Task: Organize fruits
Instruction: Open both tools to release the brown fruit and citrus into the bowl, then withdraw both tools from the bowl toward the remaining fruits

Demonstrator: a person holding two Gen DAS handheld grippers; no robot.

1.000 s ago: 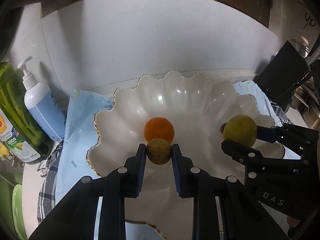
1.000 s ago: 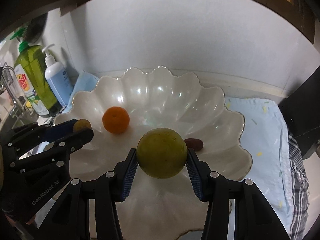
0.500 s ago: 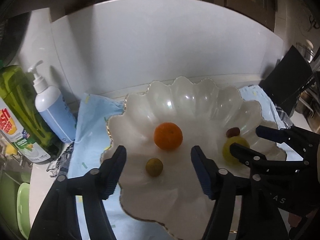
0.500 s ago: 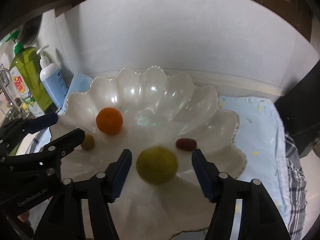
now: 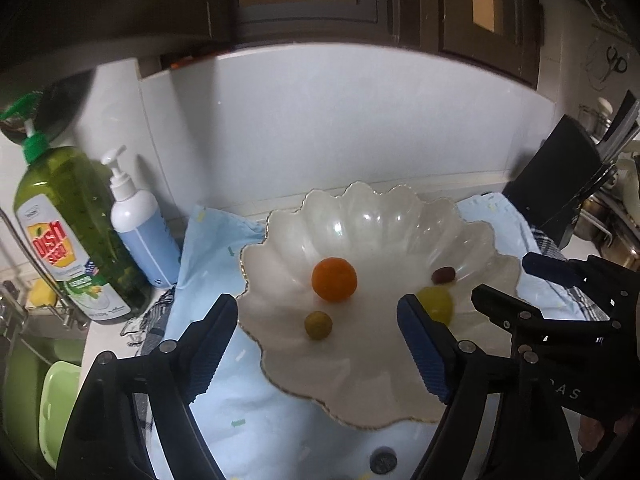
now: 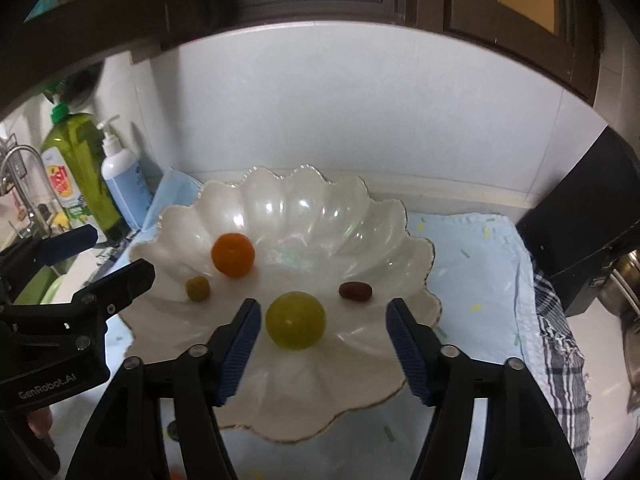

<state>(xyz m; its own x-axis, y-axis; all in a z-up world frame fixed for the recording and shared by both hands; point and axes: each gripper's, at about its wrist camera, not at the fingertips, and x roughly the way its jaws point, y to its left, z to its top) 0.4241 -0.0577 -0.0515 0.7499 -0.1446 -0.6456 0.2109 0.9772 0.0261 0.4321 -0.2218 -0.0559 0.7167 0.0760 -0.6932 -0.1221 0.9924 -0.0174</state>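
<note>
1. Four fruits are sitting inside the scalloped bowl (image 6: 416, 248): the orange (image 6: 233, 255) near its middle, the small green fruit (image 6: 197, 288) toward its left edge, the large yellow-green fruit (image 6: 295, 317) at its near side, the dark red date (image 6: 355, 291) toward its right.
2. Your left gripper (image 5: 316, 344) and right gripper (image 6: 320, 344) are both opening over the bowl's near rim, holding nothing.
3. You are risking a nudge: the round fruits could roll if a finger clips them.
4. In the left view, your finger is covering part of the large fruit.
</note>
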